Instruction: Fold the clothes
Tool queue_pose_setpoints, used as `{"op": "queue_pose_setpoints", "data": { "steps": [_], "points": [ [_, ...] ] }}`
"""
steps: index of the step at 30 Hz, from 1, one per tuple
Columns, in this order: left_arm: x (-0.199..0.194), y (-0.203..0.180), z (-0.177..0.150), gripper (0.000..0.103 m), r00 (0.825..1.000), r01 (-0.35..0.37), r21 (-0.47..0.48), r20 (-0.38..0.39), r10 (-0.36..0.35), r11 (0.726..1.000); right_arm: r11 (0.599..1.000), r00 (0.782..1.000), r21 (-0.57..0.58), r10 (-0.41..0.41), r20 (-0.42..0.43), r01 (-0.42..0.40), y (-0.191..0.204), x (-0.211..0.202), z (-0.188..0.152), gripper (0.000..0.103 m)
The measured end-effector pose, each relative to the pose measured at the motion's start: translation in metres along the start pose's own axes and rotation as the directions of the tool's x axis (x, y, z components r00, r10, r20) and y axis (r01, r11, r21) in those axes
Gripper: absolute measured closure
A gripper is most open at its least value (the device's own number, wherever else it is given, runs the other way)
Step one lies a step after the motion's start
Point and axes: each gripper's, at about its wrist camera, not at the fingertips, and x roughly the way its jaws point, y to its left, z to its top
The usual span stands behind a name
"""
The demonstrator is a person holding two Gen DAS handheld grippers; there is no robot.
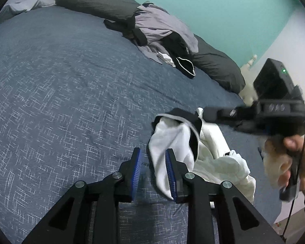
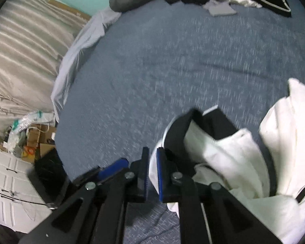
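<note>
White cotton with black trim, the garment (image 1: 193, 142) you are working on hangs bunched and unfolded over the near right part of the blue bedspread (image 1: 61, 81). Your right gripper (image 1: 201, 113) is pinched shut on its black-edged hem and holds that corner up. Your left gripper (image 1: 152, 172) stands partly open, with a white fold lying between its blue pads (image 1: 170, 172) but not squeezed. No fold is made yet. You have the garment to spread flat and fold, and the pile of grey and black clothes (image 1: 158, 32) by the dark pillows (image 1: 95, 0) looks untouched.
</note>
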Motion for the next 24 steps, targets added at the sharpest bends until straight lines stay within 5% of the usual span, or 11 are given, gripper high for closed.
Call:
{"op": "queue_pose_setpoints", "data": {
  "steps": [3,5,10,13,20,24],
  "points": [
    [-0.001,0.0,0.001,0.076,1.0,-0.001,-0.004,0.006,0.001,1.0,1.0,0.999,-0.011,-0.023,0.028,0.023,-0.001,-0.014,0.009,0.094],
    [-0.002,0.0,0.002,0.076,1.0,-0.005,-0.006,0.01,0.005,1.0,0.996,0.996,-0.022,-0.088,0.02,0.088,-0.002,-0.018,0.014,0.082],
    [-0.004,0.004,0.004,0.075,1.0,-0.026,-0.011,0.015,0.026,1.0,0.987,0.986,0.009,-0.159,-0.053,0.159,-0.007,0.002,0.024,0.071],
    [-0.007,0.008,0.005,0.075,0.999,-0.035,-0.015,0.019,0.035,0.999,0.983,0.98,0.016,-0.18,-0.085,0.182,-0.006,0.022,0.027,0.053],
    [-0.004,0.02,0.001,0.073,0.999,-0.039,-0.041,-0.01,0.038,0.998,0.949,0.938,-0.063,-0.316,-0.145,0.309,-0.016,0.056,0.029,0.053],
    [-0.002,0.022,0.0,0.071,0.999,-0.041,-0.045,-0.02,0.04,0.998,0.905,0.909,-0.219,-0.398,-0.126,0.365,-0.013,0.059,0.029,0.053]
  ]
}}
